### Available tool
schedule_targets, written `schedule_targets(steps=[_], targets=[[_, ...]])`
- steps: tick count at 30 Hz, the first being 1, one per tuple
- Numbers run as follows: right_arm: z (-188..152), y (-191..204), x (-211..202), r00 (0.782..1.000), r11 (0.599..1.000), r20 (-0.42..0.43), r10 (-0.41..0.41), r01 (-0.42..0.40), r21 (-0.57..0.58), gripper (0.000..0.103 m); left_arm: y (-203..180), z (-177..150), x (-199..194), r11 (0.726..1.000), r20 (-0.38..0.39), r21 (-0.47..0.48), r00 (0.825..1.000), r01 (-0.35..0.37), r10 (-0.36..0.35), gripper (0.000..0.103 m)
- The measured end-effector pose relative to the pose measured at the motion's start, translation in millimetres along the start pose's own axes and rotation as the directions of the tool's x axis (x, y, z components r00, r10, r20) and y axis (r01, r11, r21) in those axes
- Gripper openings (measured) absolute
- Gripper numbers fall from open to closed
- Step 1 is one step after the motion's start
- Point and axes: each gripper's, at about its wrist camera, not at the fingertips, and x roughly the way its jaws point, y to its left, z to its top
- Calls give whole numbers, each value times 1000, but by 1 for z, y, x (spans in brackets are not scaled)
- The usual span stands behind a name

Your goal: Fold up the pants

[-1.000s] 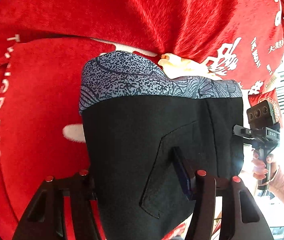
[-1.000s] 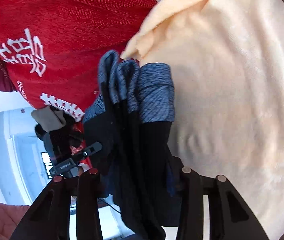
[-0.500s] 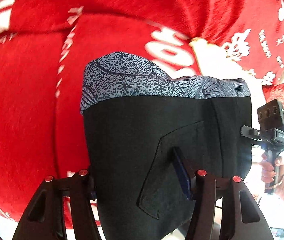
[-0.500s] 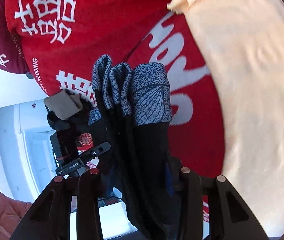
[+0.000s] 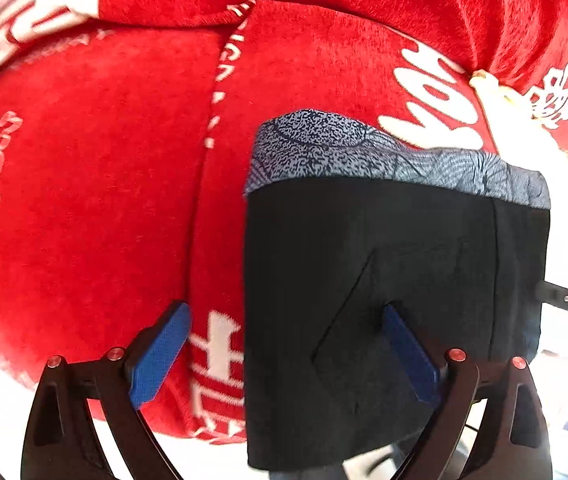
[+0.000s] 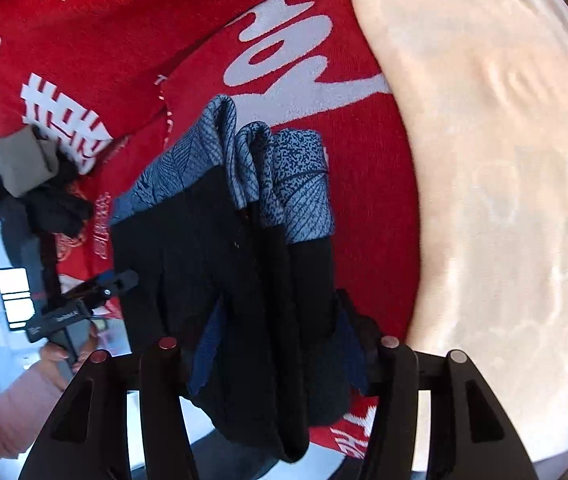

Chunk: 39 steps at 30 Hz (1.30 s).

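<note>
Pants (image 5: 396,288), black with a blue-grey patterned waistband (image 5: 384,160), hang folded over a red blanket (image 5: 83,200) with white lettering. The left gripper (image 5: 284,356) has just been opening: its blue pads (image 5: 159,356) stand wide apart, the left one clear of the cloth, the right one lying against it. The right gripper (image 6: 275,356) has also been opening, with the bunched pants (image 6: 243,280) between its fingers; whether its pads press the cloth I cannot tell. A peach blanket (image 6: 504,200) lies beside the red one.
</note>
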Motion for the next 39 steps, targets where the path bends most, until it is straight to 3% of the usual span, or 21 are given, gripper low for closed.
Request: schedule_targets(steps=[3,5,11,15,18,22,24,28,35,39], targets=[[-7,0,-8,999,998,-15,-35,36,49,59,-12,-6,-16,998,20,5,998,-55,55,97],[-13,1,-16,998,996,-13,-60,61,64,66,-20,-9,-26,997,25,-3,996,-80,80,97],[-36,15,-38,977,975,-4,-213,213,60,79,-41,-19,-51,991,45,11,991,-130,130,97],[-45,45,-45,952,953,33,-303,303,14,81,-50,-26,-62,988,42,42,988,-148,146,97],[-51,70,-49,940,941,63,-336,338,-28,91,-54,-32,-68,985,32,63,987,-160,158,97],[-56,103,-50,920,919,109,-377,386,-76,92,-58,-40,-76,982,29,75,985,-173,171,97],[-58,118,-48,912,910,123,-392,404,-95,103,-57,-41,-78,983,22,70,985,-173,171,98],[-61,131,-48,903,901,129,-410,423,-98,103,-57,-43,-79,986,-8,56,988,-156,156,98],[-64,144,-46,909,905,73,-410,416,-94,103,-63,-42,-94,982,34,68,985,-173,172,98],[-63,147,-48,902,899,56,-427,431,-82,103,-62,-41,-97,981,35,58,983,-183,182,98]])
